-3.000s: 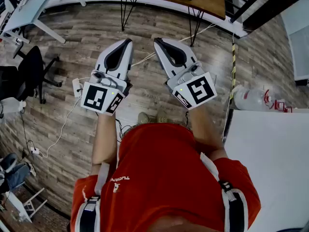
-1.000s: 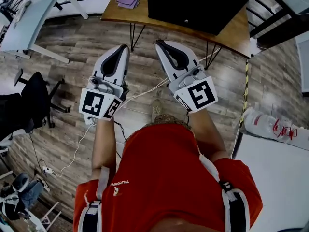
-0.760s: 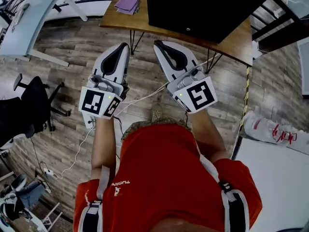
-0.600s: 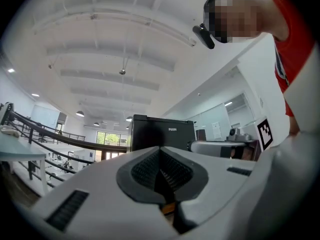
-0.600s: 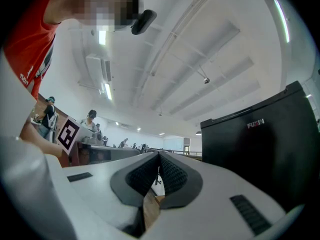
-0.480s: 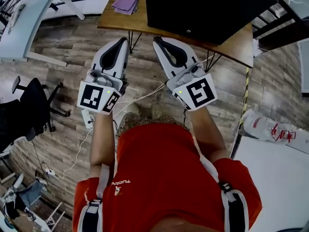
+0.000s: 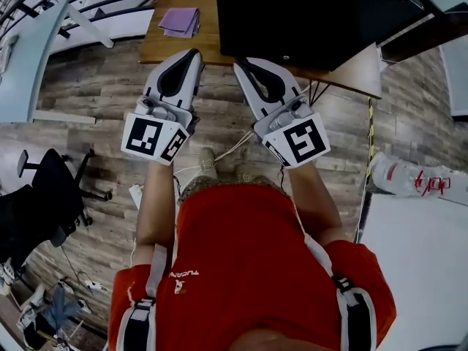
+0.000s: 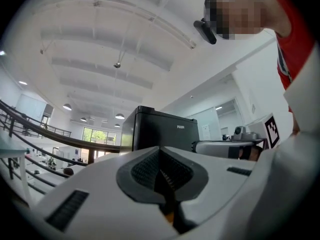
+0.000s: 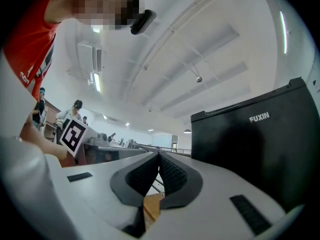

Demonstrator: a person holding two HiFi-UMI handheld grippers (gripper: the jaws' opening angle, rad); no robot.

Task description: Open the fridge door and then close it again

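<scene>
Black fridge (image 7: 307, 13), brown table (image 7: 167, 50), purple cloth (image 7: 180, 20), red shirt (image 7: 248, 254) with grey straps (image 7: 154, 269) (floor (image 7: 95, 93): grey-brown wood planks)

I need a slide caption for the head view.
A person holds the left gripper and right gripper, both shut, before a black fridge on a wooden table.

1. head view bright and even; i see only soft shadows on the wood floor (image 7: 95, 86).
2. heavy fisheye bend at the edges; both gripper views have black corners.
3. ceiling lamps (image 8: 119, 116) give small glare; strip light (image 9: 96, 80) blown out.
4. fridge (image 9: 260, 154) near-black, little detail.
</scene>
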